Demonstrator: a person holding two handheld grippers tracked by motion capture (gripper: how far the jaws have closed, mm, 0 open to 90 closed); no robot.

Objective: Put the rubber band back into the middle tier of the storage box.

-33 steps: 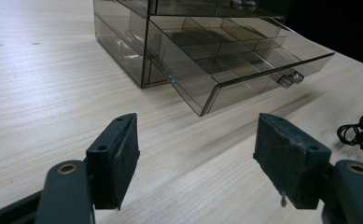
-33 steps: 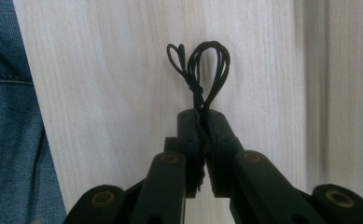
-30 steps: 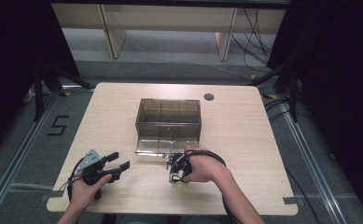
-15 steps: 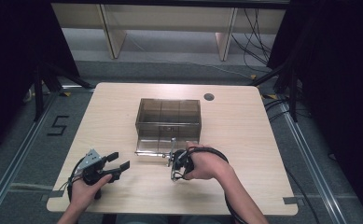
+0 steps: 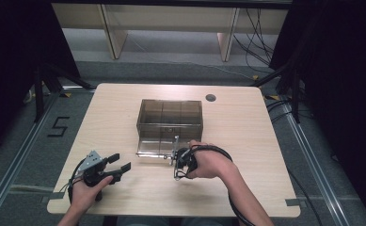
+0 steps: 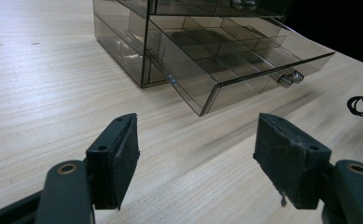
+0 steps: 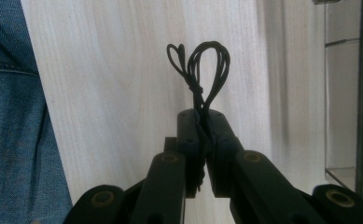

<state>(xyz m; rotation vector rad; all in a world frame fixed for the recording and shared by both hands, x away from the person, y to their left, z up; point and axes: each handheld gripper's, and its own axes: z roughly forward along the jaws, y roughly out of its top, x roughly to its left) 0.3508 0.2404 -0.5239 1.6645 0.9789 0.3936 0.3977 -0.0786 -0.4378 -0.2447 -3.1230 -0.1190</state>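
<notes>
Right gripper (image 7: 202, 140) downturned, perhaps pinching cord loops (image 7: 202, 70).

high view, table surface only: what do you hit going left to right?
left gripper with its jaws apart → smoky clear drawer box with its bottom drawer pulled out → right gripper, shut on a knotted black cord → round cable hole in the table
</notes>
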